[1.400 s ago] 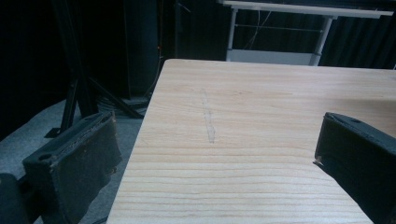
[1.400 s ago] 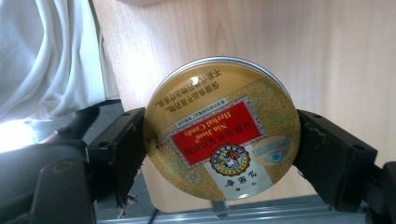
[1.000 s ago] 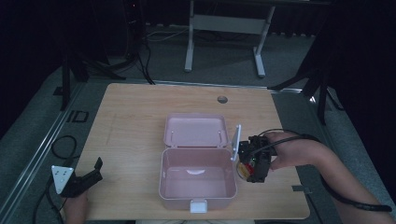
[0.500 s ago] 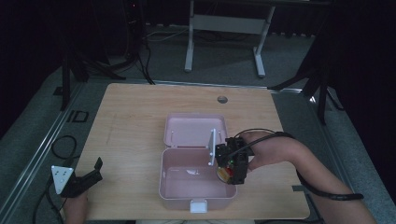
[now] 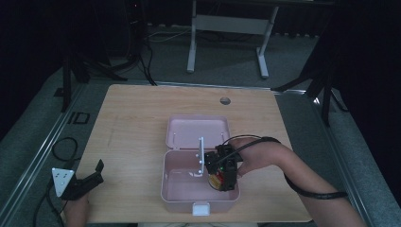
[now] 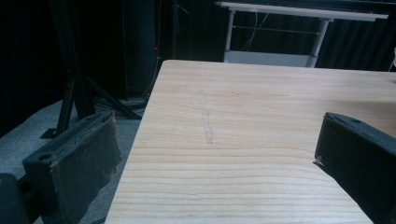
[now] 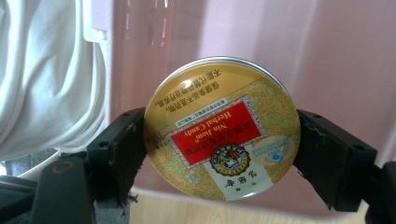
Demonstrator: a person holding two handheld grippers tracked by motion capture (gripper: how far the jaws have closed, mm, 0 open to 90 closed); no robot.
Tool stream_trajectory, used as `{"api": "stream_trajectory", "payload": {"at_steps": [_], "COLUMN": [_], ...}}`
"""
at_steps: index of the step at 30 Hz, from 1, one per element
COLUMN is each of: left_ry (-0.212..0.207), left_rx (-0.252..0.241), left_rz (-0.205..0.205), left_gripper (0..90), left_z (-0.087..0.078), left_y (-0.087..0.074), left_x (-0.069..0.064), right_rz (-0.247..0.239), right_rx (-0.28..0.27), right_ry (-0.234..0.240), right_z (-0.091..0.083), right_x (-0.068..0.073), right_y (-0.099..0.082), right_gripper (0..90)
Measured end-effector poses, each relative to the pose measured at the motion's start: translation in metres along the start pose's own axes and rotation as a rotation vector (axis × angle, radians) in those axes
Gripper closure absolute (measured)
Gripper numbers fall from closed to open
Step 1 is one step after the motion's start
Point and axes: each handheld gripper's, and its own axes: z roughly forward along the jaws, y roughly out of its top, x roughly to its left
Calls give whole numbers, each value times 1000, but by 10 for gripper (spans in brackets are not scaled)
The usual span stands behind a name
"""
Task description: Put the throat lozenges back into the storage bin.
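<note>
Right tool (image 5: 218, 182) clamps candy tin (image 7: 222, 128) over pink box (image 5: 179, 189); left tool (image 5: 87, 182) spread wide, w/ nothing between, at bench (image 5: 137, 118) edge.

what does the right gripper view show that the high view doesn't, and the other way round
Right gripper view: the round gold candy tin up close, its red label reading "Herbal Candy", clamped by its rim between the two black jaws of the right gripper, with white cloth at the left.

High view: the whole wooden table, the pink box's open lid, its white latch, and the left gripper idle at the table's near left corner.

Both: the tin held by the right gripper over the pink box.
</note>
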Motion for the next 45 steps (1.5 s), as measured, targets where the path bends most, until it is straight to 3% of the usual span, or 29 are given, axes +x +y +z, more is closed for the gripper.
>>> {"api": "stream_trajectory", "payload": {"at_steps": [18, 26, 33, 45], "left_ry": [-6, -10, -12, -12], "left_rx": [0, 0, 1, 3], "left_rz": [4, 5, 5, 7], "left_gripper": [3, 3, 3, 3], "left_z": [0, 0, 0, 0], "left_y": [0, 0, 0, 0], "left_x": [0, 0, 0, 0], "right_rz": [-7, -9, 13, 48], "right_rx": [51, 141, 181, 164], "right_ry": [80, 99, 99, 108], "right_z": [58, 86, 89, 90], "right_x": [-14, -18, -20, -22], "right_y": [7, 12, 9, 3], "right_gripper": [204, 204, 204, 180]}}
